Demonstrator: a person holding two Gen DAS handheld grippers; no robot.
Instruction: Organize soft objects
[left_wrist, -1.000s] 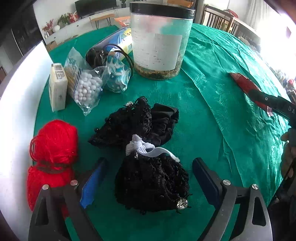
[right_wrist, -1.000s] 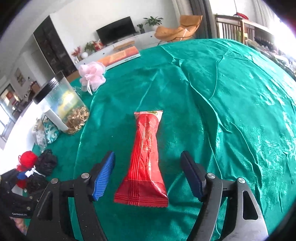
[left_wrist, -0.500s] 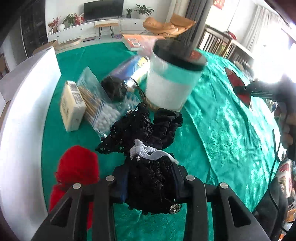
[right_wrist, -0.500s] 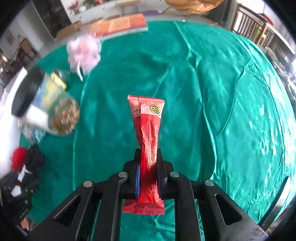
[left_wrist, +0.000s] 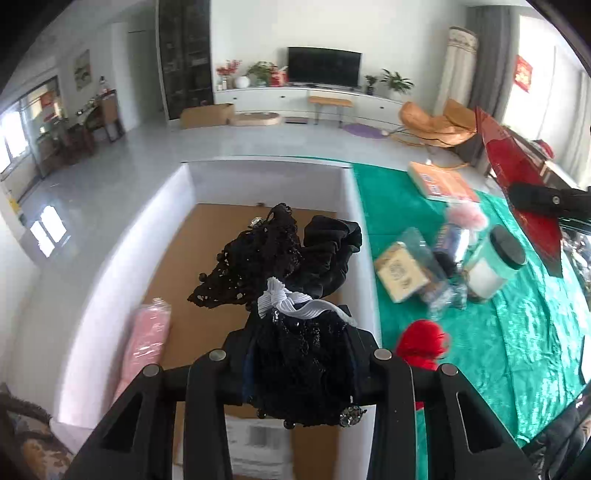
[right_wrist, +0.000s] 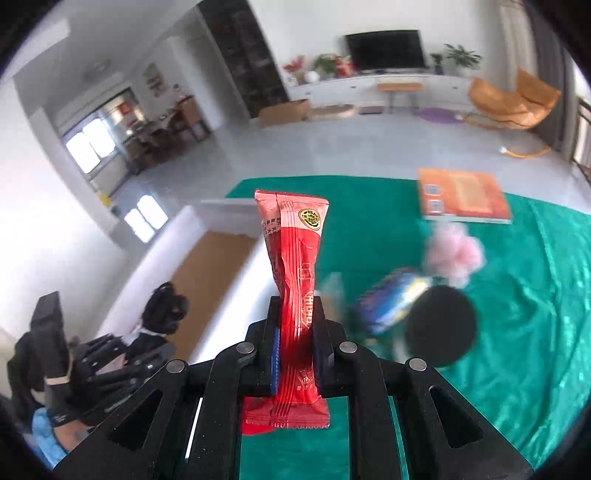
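My left gripper (left_wrist: 299, 354) grips a black lace bundle (left_wrist: 280, 251) tied with a white elastic band. Its pads press on the bundle's lower part while the jaws open slightly. The bundle hangs in the air above a white-walled box (left_wrist: 351, 206) with a brown cardboard floor. My right gripper (right_wrist: 295, 354) is shut on a long red snack packet (right_wrist: 291, 240), which stands upright above the green tablecloth (right_wrist: 535, 295). That packet (left_wrist: 524, 206) also shows at the right of the left wrist view. The black bundle (right_wrist: 164, 306) appears low on the left in the right wrist view.
A pink packet (left_wrist: 147, 343) lies inside the box by its left wall. On the green cloth are a ball of red yarn (left_wrist: 423, 341), a black-lidded jar (left_wrist: 495, 258), a small beige carton (left_wrist: 400, 273), a pink pompom (left_wrist: 467, 216) and an orange book (left_wrist: 443, 182).
Both grippers closed on their objects and lifted them off the table. The left one swung the black bundle over the white box; the right one raised the red packet and turned toward the box.
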